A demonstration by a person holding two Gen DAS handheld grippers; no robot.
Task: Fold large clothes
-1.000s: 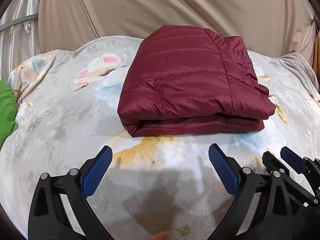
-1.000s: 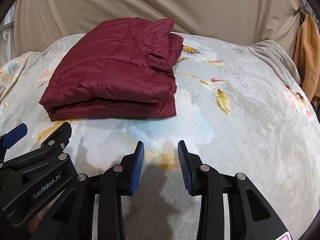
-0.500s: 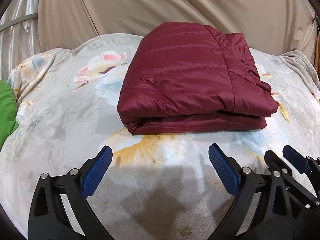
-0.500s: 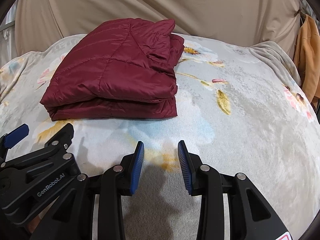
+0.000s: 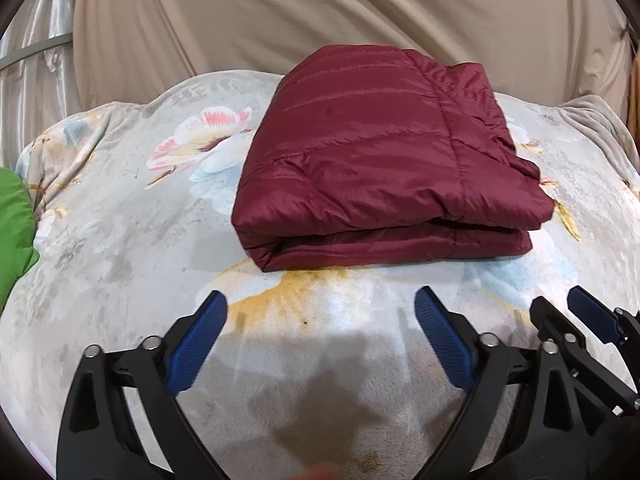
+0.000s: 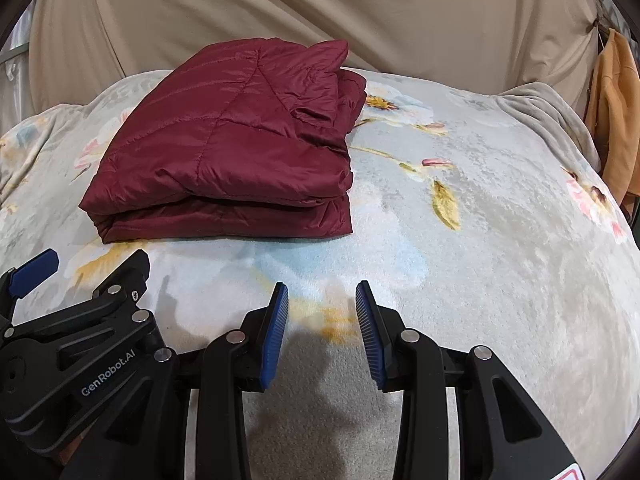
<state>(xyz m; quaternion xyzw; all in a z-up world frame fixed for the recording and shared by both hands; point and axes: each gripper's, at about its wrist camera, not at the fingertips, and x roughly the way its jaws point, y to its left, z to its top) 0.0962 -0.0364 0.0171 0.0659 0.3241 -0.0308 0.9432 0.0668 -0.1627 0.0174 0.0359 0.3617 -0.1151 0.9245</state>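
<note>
A maroon quilted jacket [image 5: 380, 160] lies folded into a thick rectangle on the floral blanket [image 5: 120, 240], its folded edge facing me. My left gripper [image 5: 320, 300] hovers over bare blanket just in front of the jacket. Its jaws are wide and closing, with nothing between them. In the right wrist view the jacket [image 6: 232, 152] sits ahead to the left. My right gripper [image 6: 322, 288] is open to a narrow gap over bare blanket, holding nothing. Each gripper shows at the edge of the other's view: the right [image 5: 558, 300], the left [image 6: 92, 258].
The blanket [image 6: 480, 240] covers a bed backed by a draped beige sheet [image 5: 320, 20]. A green garment [image 5: 12, 232] lies at the left edge. An orange garment [image 6: 612, 120] hangs at the far right. Pale curtain [image 5: 36, 80] stands at the back left.
The left gripper's blue pads have drawn slightly closer together. Both hands and the jacket have stayed where they were.
</note>
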